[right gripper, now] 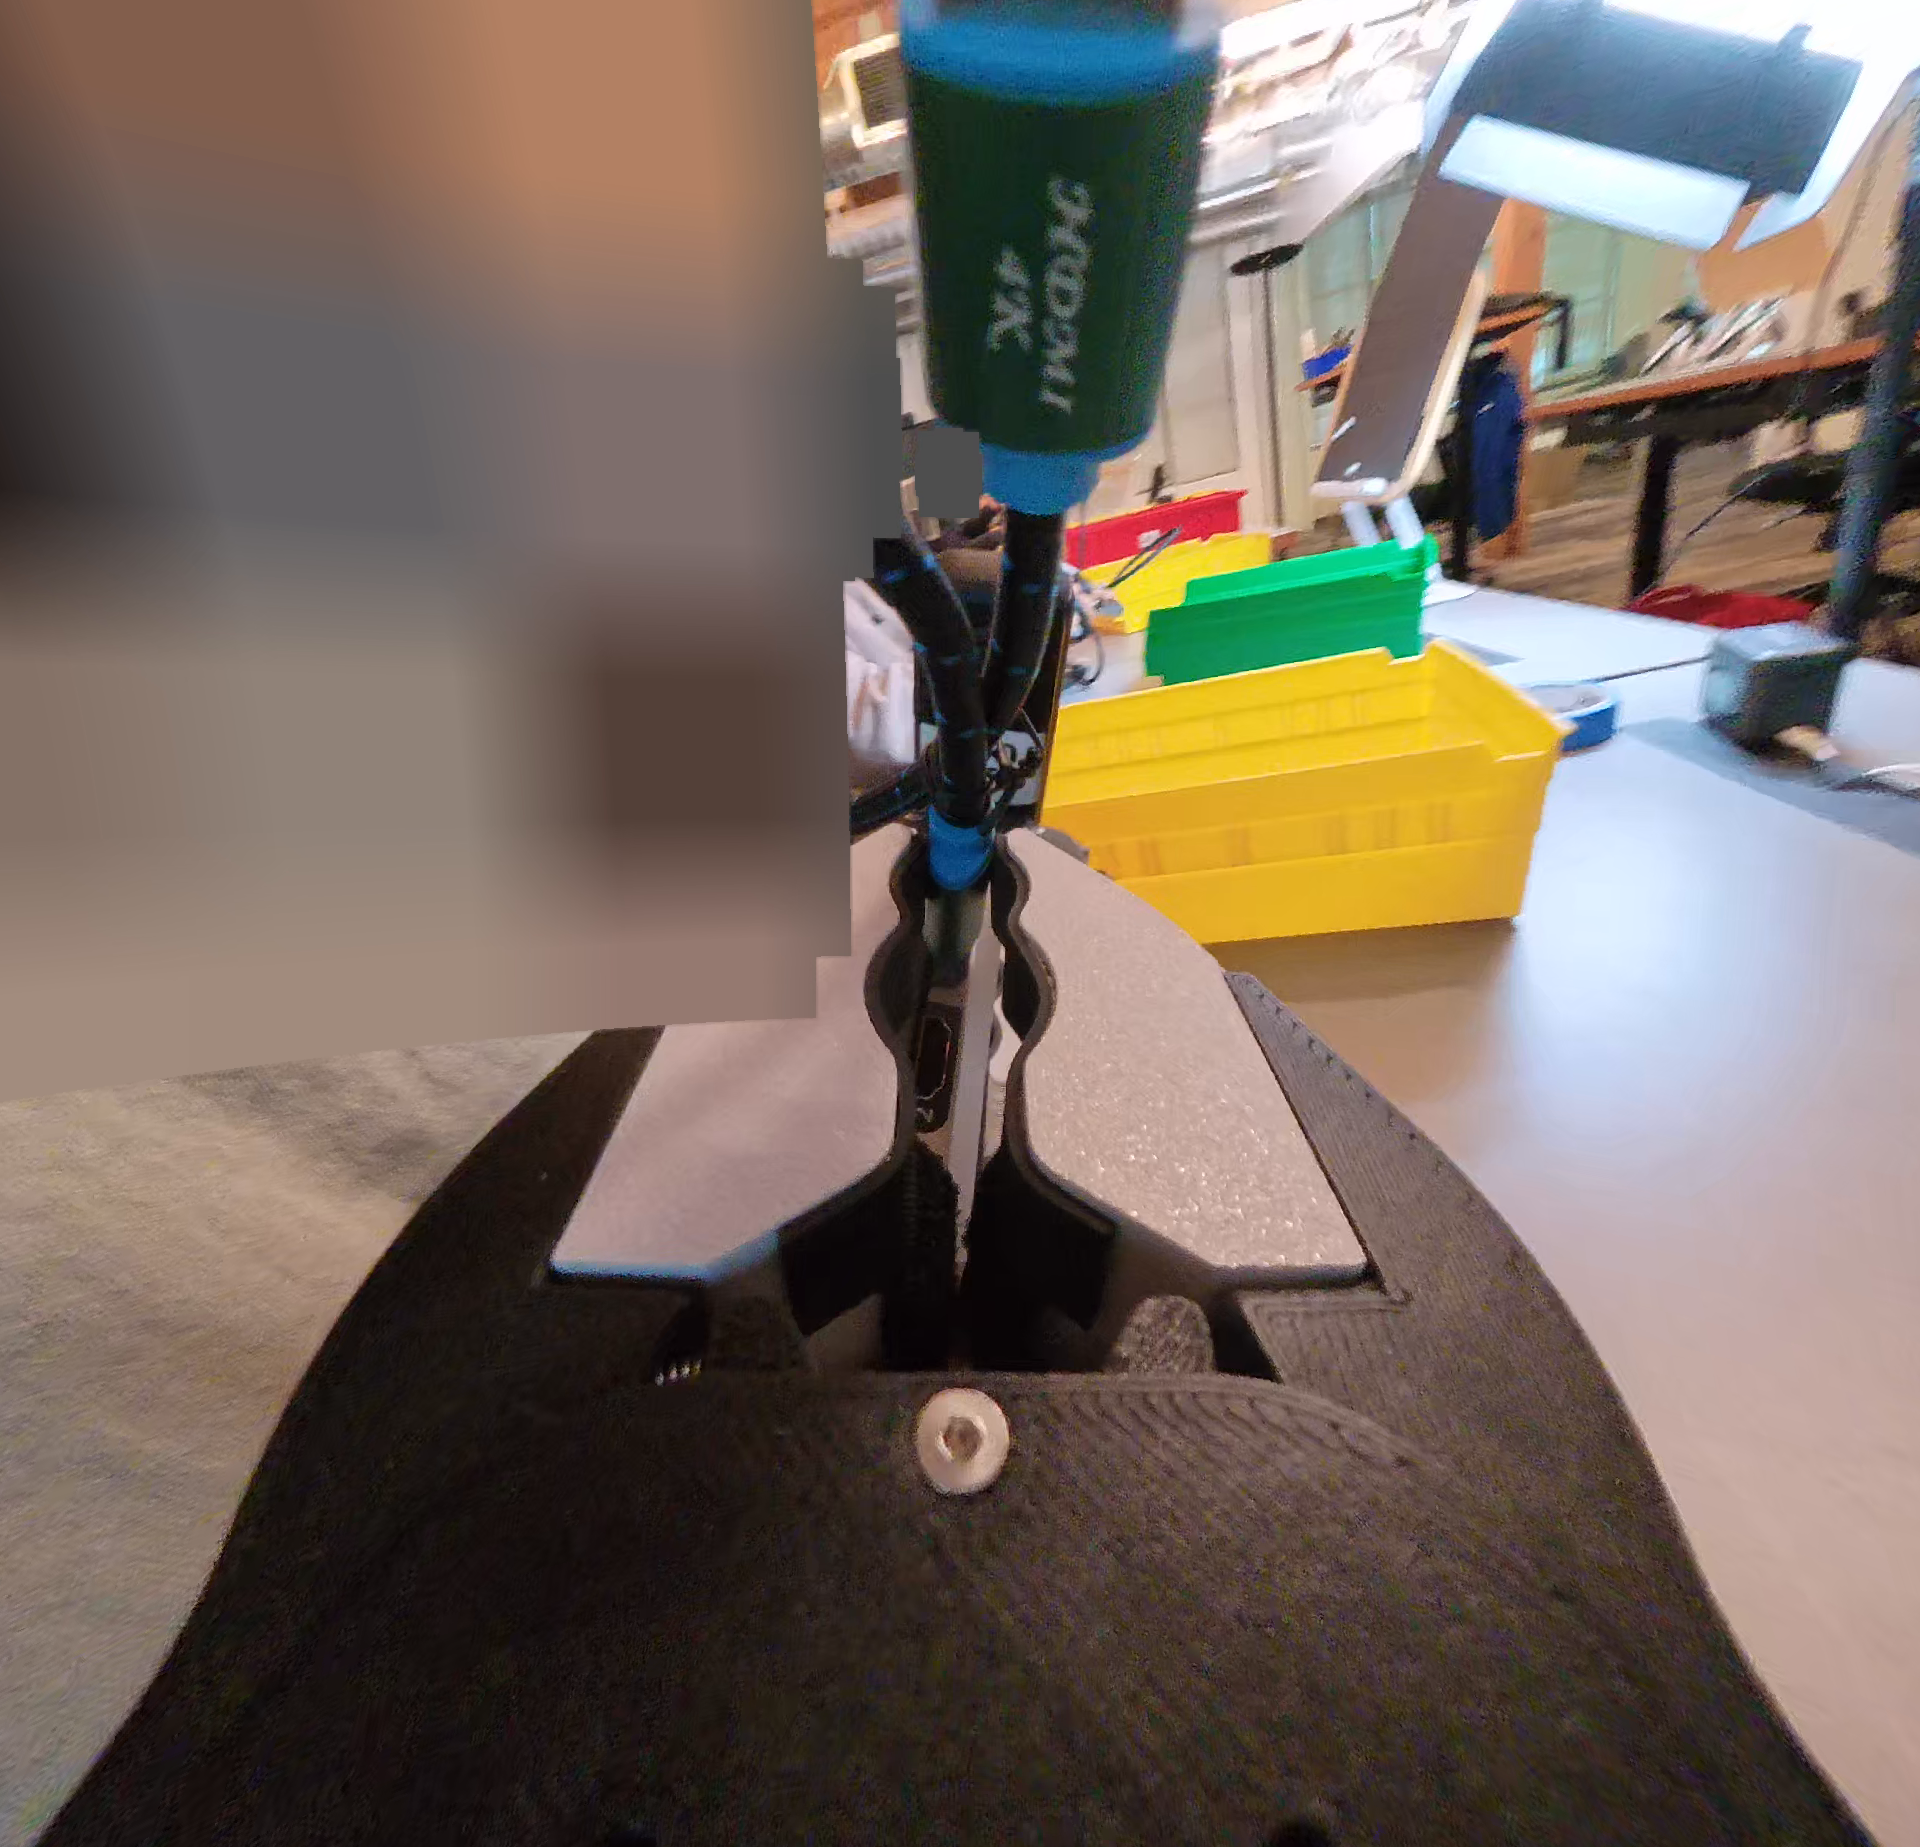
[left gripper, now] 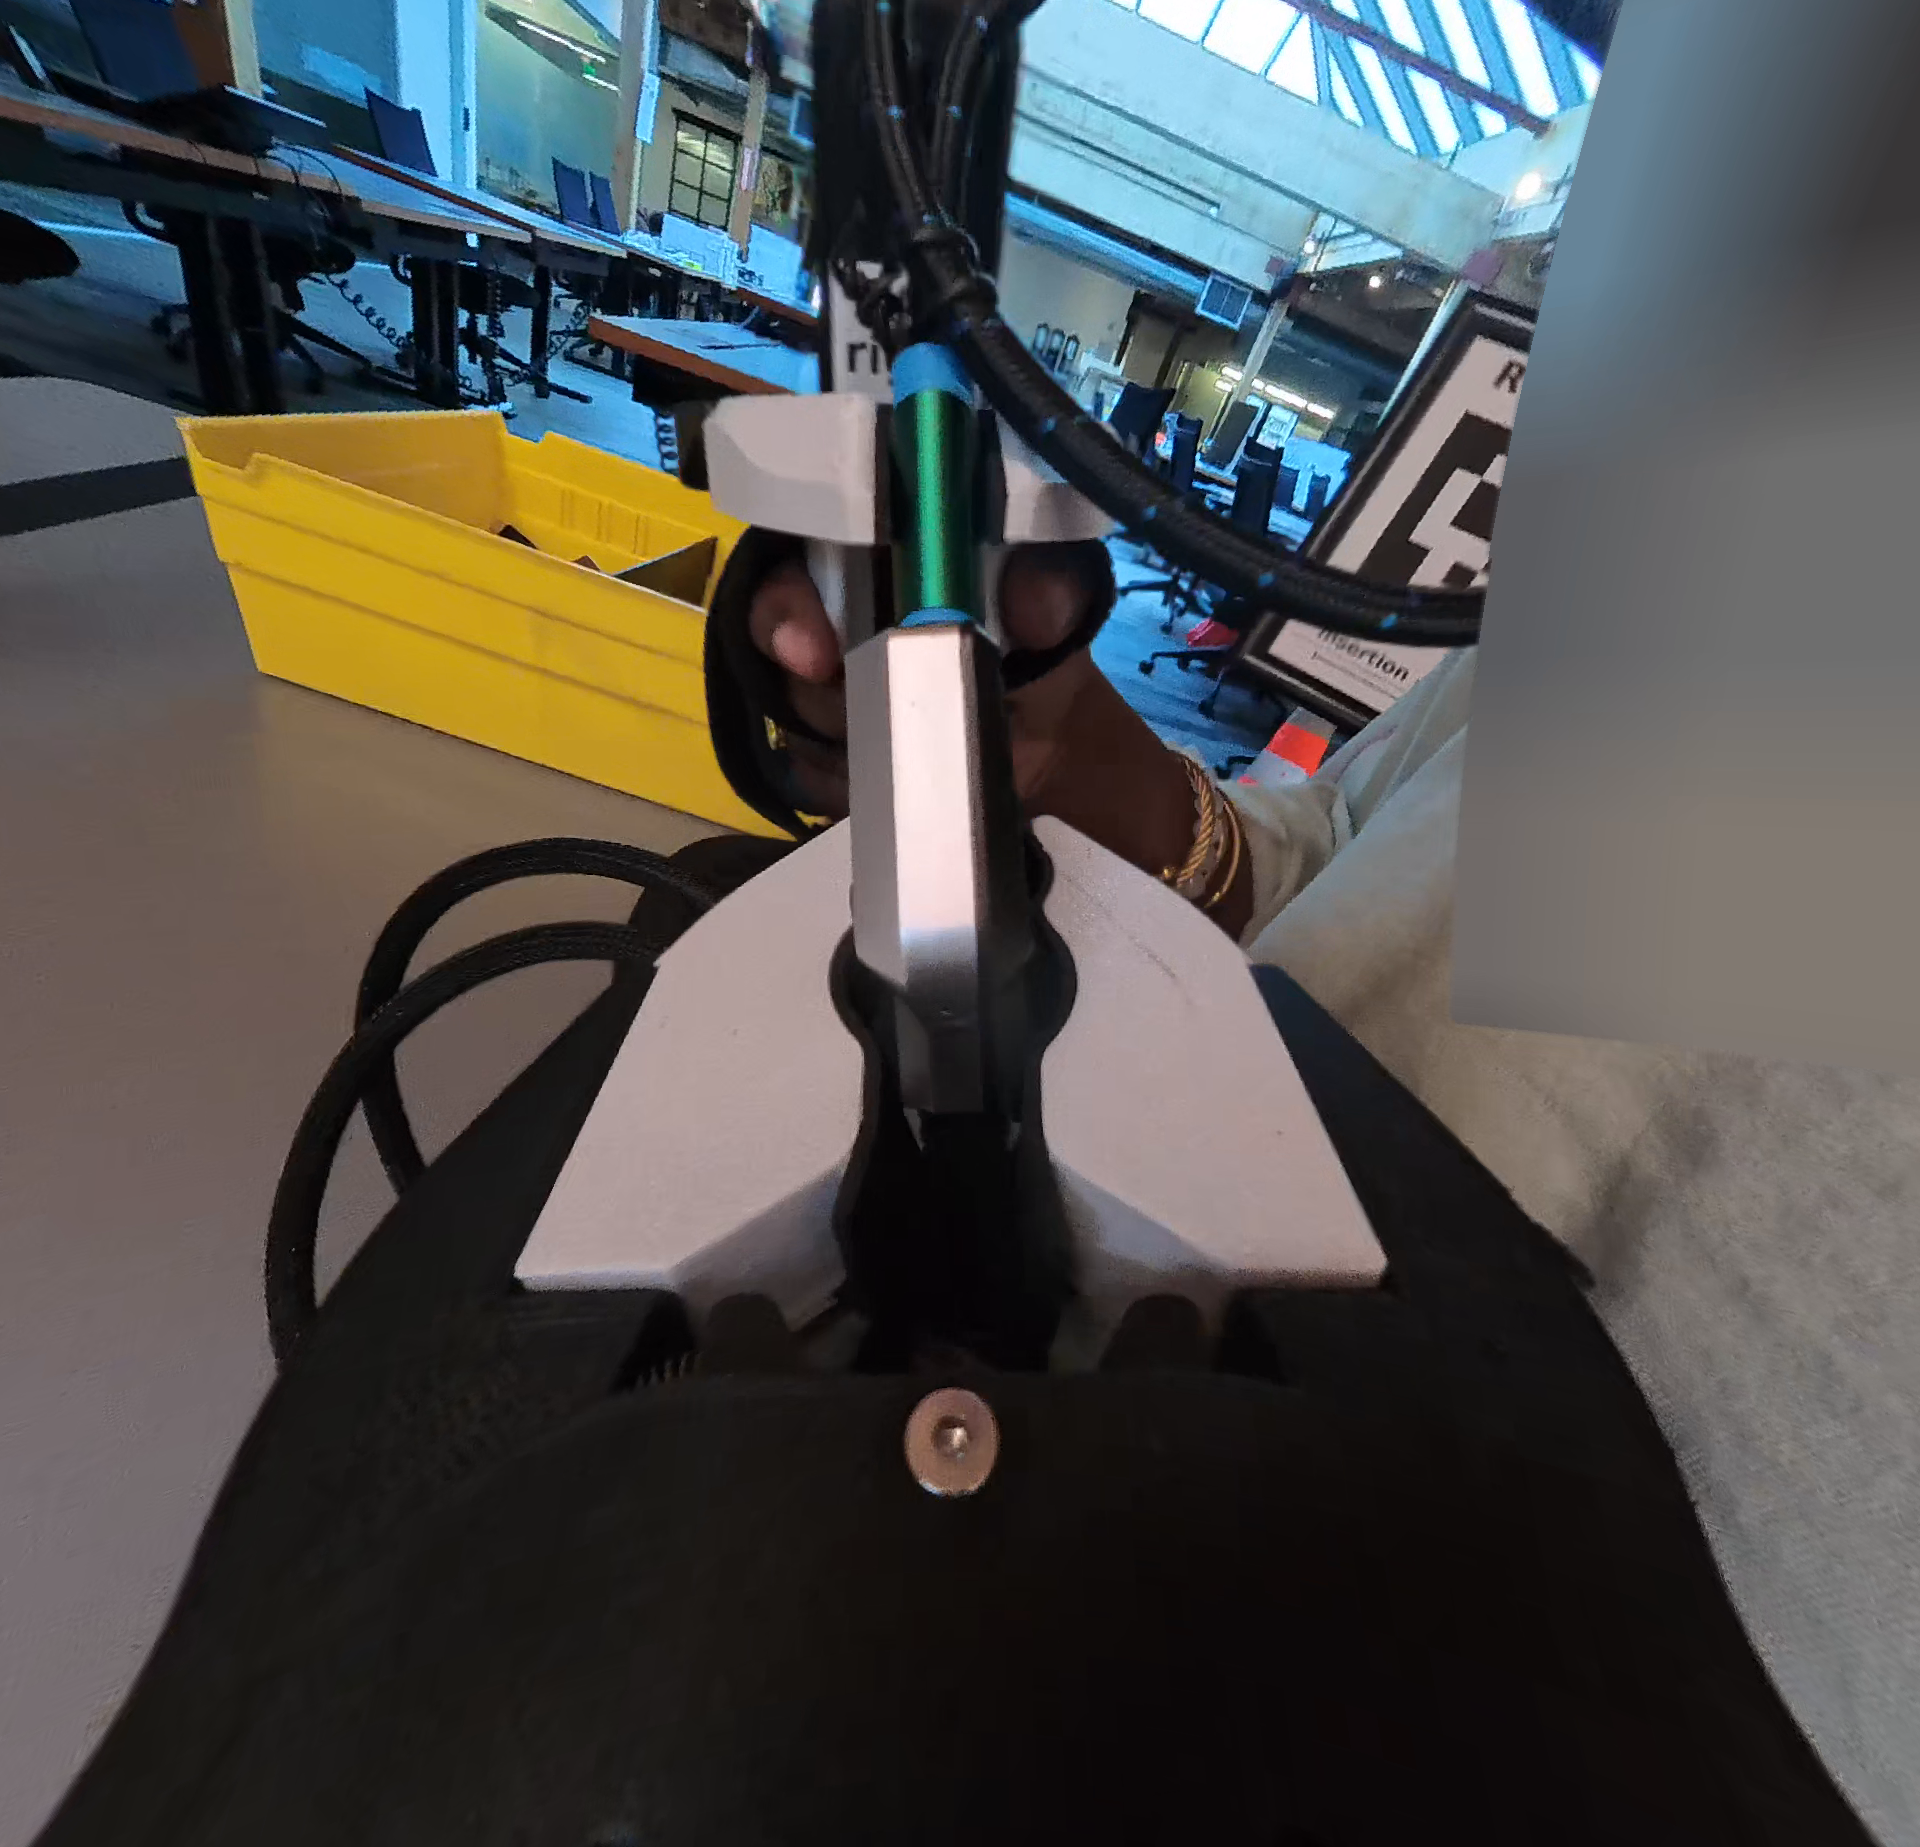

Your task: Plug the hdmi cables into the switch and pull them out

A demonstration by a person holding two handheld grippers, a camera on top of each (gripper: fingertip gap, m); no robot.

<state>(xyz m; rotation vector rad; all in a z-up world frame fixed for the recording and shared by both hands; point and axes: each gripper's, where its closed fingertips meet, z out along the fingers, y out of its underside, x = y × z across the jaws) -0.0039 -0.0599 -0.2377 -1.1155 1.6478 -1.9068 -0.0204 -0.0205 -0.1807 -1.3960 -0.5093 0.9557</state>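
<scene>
My left gripper [left gripper: 930,862] is shut on the silver HDMI switch [left gripper: 914,810], held edge-on above the grey table [left gripper: 208,862]. A green HDMI plug [left gripper: 935,509] with blue collars meets the switch's far end. My right gripper [left gripper: 930,488] is shut on that plug, with a hand [left gripper: 1091,748] behind it. In the right wrist view the right gripper [right gripper: 956,862] clamps the plug [right gripper: 951,930], and the switch [right gripper: 971,1059] shows an empty port between the fingers. A second green plug [right gripper: 1049,239] hangs loose close to the camera. Black braided cable [left gripper: 1091,447] loops overhead.
A yellow bin [left gripper: 416,592] stands on the table behind the grippers and also shows in the right wrist view [right gripper: 1299,789], with a green bin [right gripper: 1288,602] and a red bin [right gripper: 1153,524] beyond. More cable [left gripper: 343,1018] lies coiled at left. A framed sign [left gripper: 1403,509] stands at right.
</scene>
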